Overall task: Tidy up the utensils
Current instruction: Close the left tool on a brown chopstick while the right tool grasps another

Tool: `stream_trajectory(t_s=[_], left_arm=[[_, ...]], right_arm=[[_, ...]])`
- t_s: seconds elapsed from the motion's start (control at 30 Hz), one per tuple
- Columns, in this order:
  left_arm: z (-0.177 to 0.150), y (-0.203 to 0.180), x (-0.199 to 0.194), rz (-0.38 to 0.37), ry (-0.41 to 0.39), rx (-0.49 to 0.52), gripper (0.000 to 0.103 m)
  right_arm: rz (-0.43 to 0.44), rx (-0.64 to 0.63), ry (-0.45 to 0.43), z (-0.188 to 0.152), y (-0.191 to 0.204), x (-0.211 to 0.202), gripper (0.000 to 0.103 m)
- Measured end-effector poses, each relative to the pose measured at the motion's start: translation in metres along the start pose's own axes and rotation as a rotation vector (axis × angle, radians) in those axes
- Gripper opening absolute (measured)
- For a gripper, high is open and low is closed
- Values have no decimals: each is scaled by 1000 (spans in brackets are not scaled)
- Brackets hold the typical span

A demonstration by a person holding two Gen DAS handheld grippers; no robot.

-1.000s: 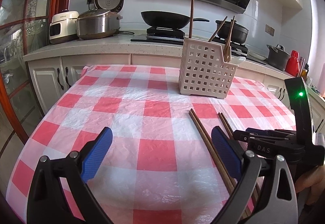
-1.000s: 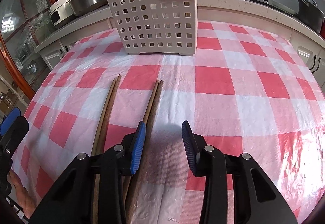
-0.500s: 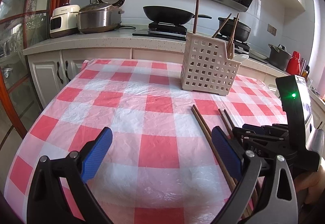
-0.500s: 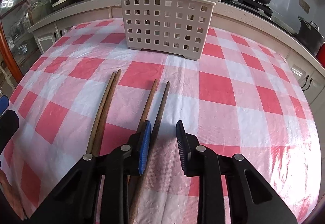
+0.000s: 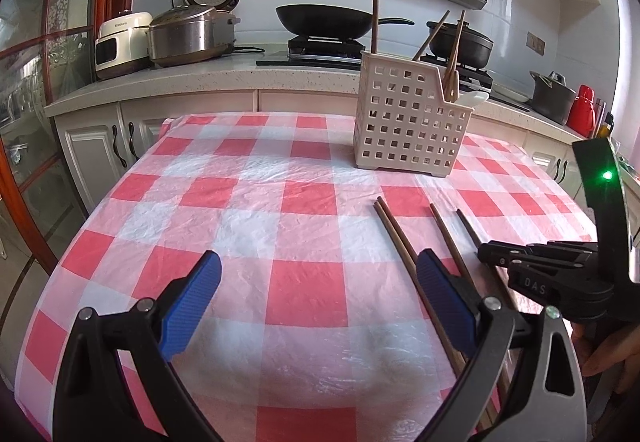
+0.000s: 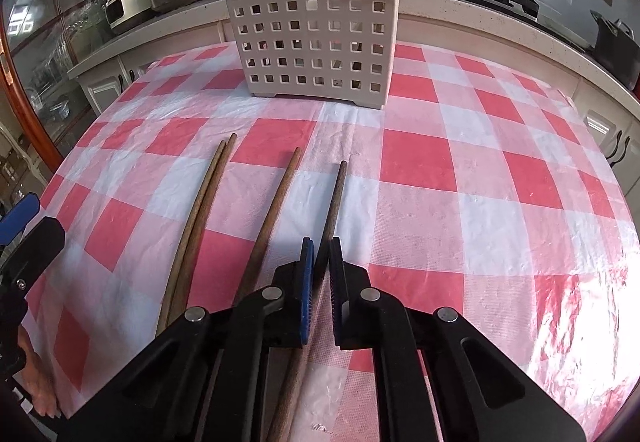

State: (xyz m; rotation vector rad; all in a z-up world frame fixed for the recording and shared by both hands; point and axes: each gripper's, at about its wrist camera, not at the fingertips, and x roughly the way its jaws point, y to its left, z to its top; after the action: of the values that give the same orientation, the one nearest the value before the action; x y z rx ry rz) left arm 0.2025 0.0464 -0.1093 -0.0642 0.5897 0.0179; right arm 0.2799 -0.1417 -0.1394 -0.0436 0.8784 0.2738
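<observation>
Several brown wooden chopsticks lie on the red-and-white checked tablecloth (image 6: 420, 161): a pair (image 6: 200, 209) at the left and a single one (image 6: 276, 201) in the middle. My right gripper (image 6: 320, 254) is shut on a fourth chopstick (image 6: 335, 201), whose tip points toward the white perforated utensil basket (image 6: 312, 29). More chopsticks and a white spoon stand in that basket. In the left wrist view my left gripper (image 5: 320, 282) hovers wide open over bare cloth, left of the chopsticks (image 5: 400, 238). There the right gripper (image 5: 492, 254) shows at the right edge.
Behind the table runs a counter (image 5: 240, 69) with rice cookers (image 5: 188, 33), a wok (image 5: 324, 19) on a stove and dark pots (image 5: 460, 41). A red flask (image 5: 582, 109) stands far right. A hand (image 5: 608, 346) holds the right gripper. Cabinet fronts border the table's far edge.
The right gripper's jaws went from open to shut around the rightmost chopstick, which swung away from its neighbour. The left gripper stayed open and in place.
</observation>
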Motion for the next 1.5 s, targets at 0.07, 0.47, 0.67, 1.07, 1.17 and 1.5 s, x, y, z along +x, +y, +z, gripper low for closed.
stream_trajectory(t_s=[0.07, 0.47, 0.67, 1.07, 1.17, 1.5], left_arm=[[0, -3, 3, 2, 11, 10, 95], [17, -12, 45, -26, 157, -54, 94], [22, -31, 66, -15, 200, -33, 81], [22, -45, 94, -15, 276, -31, 54], [21, -48, 97, -4, 289, -23, 48], [20, -60, 100, -16, 283, 28, 28]], right_arm=[[12, 19, -4, -2, -7, -3, 7], [72, 83, -11, -9, -29, -8, 7], [99, 99, -11, -10, -34, -9, 7], [116, 111, -11, -11, -36, -9, 7], [117, 113, -11, -11, -36, -9, 7], [114, 104, -8, -11, -36, -8, 7]])
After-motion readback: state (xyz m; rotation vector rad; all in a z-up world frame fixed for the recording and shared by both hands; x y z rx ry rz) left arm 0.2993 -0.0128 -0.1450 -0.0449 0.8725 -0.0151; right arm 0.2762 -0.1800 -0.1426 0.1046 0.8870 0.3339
